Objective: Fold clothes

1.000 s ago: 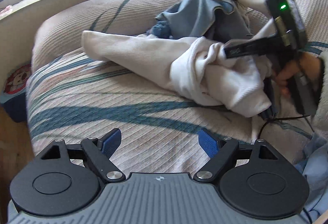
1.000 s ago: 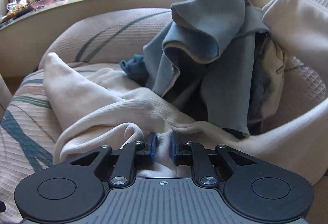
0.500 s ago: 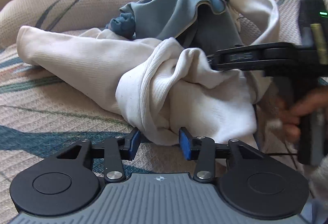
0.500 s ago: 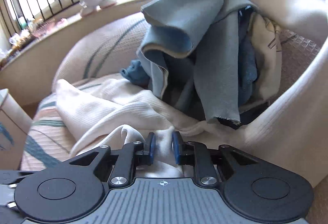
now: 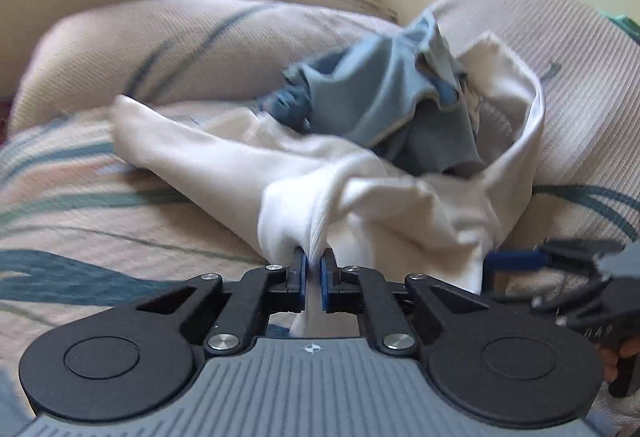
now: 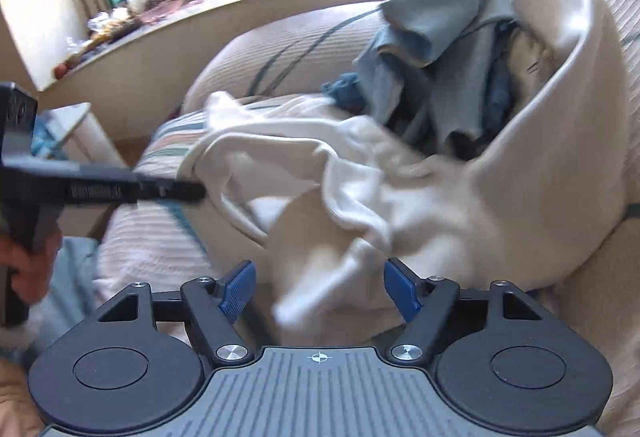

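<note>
Left claw [image 5: 313, 265] is pressed tight on a gathered pinch of the white garment [image 5: 400, 197], ribbed cloth bunched between its blue pads, and that grip is the anchor for whatever comes next. Right claw [image 6: 319, 289] is opening, jaws spreading wide; a loose white flap hangs blurred in the gap, but the pads are not pressing on it.

Now the key relation: from the left claw the white garment runs away and up, one long tube reaching far left across the bed [image 5: 100, 221], another broad band curling up on the right and wrapping round the pile behind. So the long axis lies diagonally, near-centre to far-left, and the left claw sits at the near end of it. My read is the right claw, just beside on the right, has to find a second hold further along before anything can be spread flat.

Materials: the white garment looks soft, thick and finely ribbed, floppy. A grey-blue garment [image 5: 384, 105] lies crumpled on top at the far side, thinner, with a pale edge. Expect it to drag along if the white one is pulled. Beneath is the bed's waffle-textured cover with teal stripes.
</note>
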`<state>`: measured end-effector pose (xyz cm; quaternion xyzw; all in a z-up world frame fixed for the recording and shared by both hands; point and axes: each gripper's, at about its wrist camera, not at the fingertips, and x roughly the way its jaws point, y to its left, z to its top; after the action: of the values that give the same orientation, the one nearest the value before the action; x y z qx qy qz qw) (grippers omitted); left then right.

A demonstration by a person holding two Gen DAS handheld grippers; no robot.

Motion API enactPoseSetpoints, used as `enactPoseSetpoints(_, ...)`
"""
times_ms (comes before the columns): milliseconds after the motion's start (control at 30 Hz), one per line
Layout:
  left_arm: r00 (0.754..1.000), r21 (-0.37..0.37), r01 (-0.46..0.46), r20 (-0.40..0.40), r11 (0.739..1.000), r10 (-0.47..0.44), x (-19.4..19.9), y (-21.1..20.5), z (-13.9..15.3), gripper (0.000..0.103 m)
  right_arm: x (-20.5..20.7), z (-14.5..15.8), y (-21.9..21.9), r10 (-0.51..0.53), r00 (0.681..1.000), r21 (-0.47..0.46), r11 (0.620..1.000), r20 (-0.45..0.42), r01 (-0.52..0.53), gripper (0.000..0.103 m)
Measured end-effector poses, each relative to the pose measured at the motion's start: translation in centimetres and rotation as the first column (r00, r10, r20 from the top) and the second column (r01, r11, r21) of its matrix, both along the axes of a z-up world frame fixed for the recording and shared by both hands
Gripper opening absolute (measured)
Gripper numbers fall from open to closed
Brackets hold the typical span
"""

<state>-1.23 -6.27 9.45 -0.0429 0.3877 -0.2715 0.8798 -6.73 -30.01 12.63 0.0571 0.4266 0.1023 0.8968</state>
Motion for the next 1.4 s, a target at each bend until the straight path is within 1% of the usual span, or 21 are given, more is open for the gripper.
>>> enactPoseSetpoints(67, 0.999, 0.036, -0.045, 0.025, 0.998, 0.045, -0.7, 2.0, 1.7, 0.006, 0.3, -0.7, 0.9, 0.023, 0.999, 0.017, 1.0, -0.025, -0.022, 0.077)
enactPoseSetpoints(233, 0.985, 0.144, -0.171, 0.061, 0.975, 0.163, -4.3, 8.6, 5.0, 0.006, 0.6, -3.0, 2.9, 0.056, 0.995, -0.052, 0.997, -0.077, -0.06, 0.077)
enactPoseSetpoints(300, 0.971, 0.185, -0.238, 0.063, 0.953, 0.231, -5.6, 11.3, 5.7, 0.006, 0.6, -3.5, 3.6, 0.092, 0.991, -0.043, 0.994, -0.095, -0.096, 0.077)
enactPoseSetpoints(433, 0.932, 0.202, -0.359, 0.016, 0.911, 0.363, -7.5, 15.8, 5.1, 0.006, 0.9, -4.5, 5.9, 0.166, 0.978, -0.037, 0.984, -0.122, -0.172, 0.077)
enactPoseSetpoints(467, 0.922, 0.197, -0.377, -0.009, 0.905, 0.386, -7.8, 16.6, 4.6, 0.006, 0.9, -4.7, 6.6, 0.182, 0.976, -0.038, 0.981, -0.123, -0.188, 0.073)
enactPoseSetpoints(500, 0.915, 0.192, -0.389, -0.035, 0.901, 0.403, -8.0, 17.2, 4.0, 0.007, 0.8, -4.9, 7.2, 0.19, 0.975, -0.042, 0.98, -0.114, -0.196, 0.056)
enactPoseSetpoints(533, 0.909, 0.191, -0.396, -0.055, 0.898, 0.413, -8.2, 17.5, 3.4, 0.007, 0.8, -5.0, 7.7, 0.205, 0.973, -0.042, 0.977, -0.11, -0.21, 0.046)
enactPoseSetpoints(567, 0.906, 0.195, -0.401, -0.063, 0.895, 0.419, -8.4, 17.6, 2.9, 0.007, 0.8, -5.1, 8.2, 0.222, 0.968, -0.036, 0.973, -0.115, -0.227, 0.027)
enactPoseSetpoints(600, 0.906, 0.206, -0.399, -0.063, 0.893, 0.419, -8.4, 17.4, 2.5, 0.007, 0.8, -5.1, 8.6, 0.223, 0.967, -0.045, 0.972, -0.122, -0.23, 0.02)
enactPoseSetpoints(633, 0.907, 0.218, -0.396, -0.06, 0.892, 0.418, -8.4, 17.2, 2.2, 0.01, 0.8, -5.1, 9.1, 0.225, 0.966, -0.053, 0.971, -0.128, -0.233, 0.019)
enactPoseSetpoints(667, 0.905, 0.233, -0.4, -0.055, 0.886, 0.423, -8.3, 17.1, 2.1, 0.016, 0.7, -4.9, 9.3, 0.231, 0.964, -0.065, 0.968, -0.135, -0.241, 0.015)
enactPoseSetpoints(700, 0.901, 0.251, -0.411, -0.036, 0.877, 0.432, -8.3, 17.0, 2.1, 0.02, 0.5, -4.7, 9.3, 0.231, 0.963, -0.057, 0.969, -0.137, -0.241, 0.015)
enactPoseSetpoints(767, 0.894, 0.288, -0.432, 0.01, 0.855, 0.449, -8.5, 16.9, 2.4, 0.038, 0.1, -4.0, 9.2, 0.238, 0.961, -0.029, 0.969, -0.143, -0.245, 0.015)
enactPoseSetpoints(833, 0.887, 0.293, -0.449, 0.034, 0.844, 0.461, -8.7, 17.2, 2.8, 0.05, -0.4, -3.0, 9.3, 0.254, 0.956, 0.0, 0.966, -0.149, -0.257, 0.015)
enactPoseSetpoints(900, 0.883, 0.288, -0.459, 0.042, 0.84, 0.468, -8.9, 17.6, 3.1, 0.051, -1.4, -2.3, 9.7, 0.277, 0.945, 0.016, 0.96, -0.172, -0.278, 0.015)
enactPoseSetpoints(967, 0.876, 0.288, -0.471, 0.043, 0.834, 0.48, -9.1, 18.0, 3.3, 0.056, -2.3, -2.6, 10.5, 0.302, 0.928, 0.021, 0.952, -0.217, -0.305, 0.015)
enactPoseSetpoints(1100, 0.859, 0.288, -0.499, 0.043, 0.817, 0.51, -9.5, 18.8, 3.2, 0.061, -3.6, -5.1, 11.2, 0.301, 0.901, -0.013, 0.947, -0.311, -0.321, 0.016)
enactPoseSetpoints(1167, 0.85, 0.287, -0.514, 0.043, 0.809, 0.525, -9.7, 19.2, 3.2, 0.062, -3.7, -5.9, 11.1, 0.278, 0.903, 0.001, 0.956, -0.327, -0.294, 0.016)
enactPoseSetpoints(1200, 0.848, 0.284, -0.517, 0.043, 0.808, 0.528, -9.7, 19.3, 3.2, 0.062, -3.7, -6.2, 11.0, 0.264, 0.907, 0.011, 0.961, -0.328, -0.276, 0.021)
enactPoseSetpoints(1333, 0.852, 0.277, -0.514, 0.054, 0.812, 0.521, -9.6, 19.0, 3.5, 0.065, -3.3, -6.1, 10.5, 0.258, 0.905, 0.055, 0.965, -0.339, -0.255, 0.021)
enactPoseSetpoints(1400, 0.854, 0.28, -0.512, 0.06, 0.812, 0.517, -9.5, 18.8, 3.6, 0.067, -3.0, -5.3, 9.7, 0.265, 0.901, 0.089, 0.964, -0.342, -0.25, 0.025)
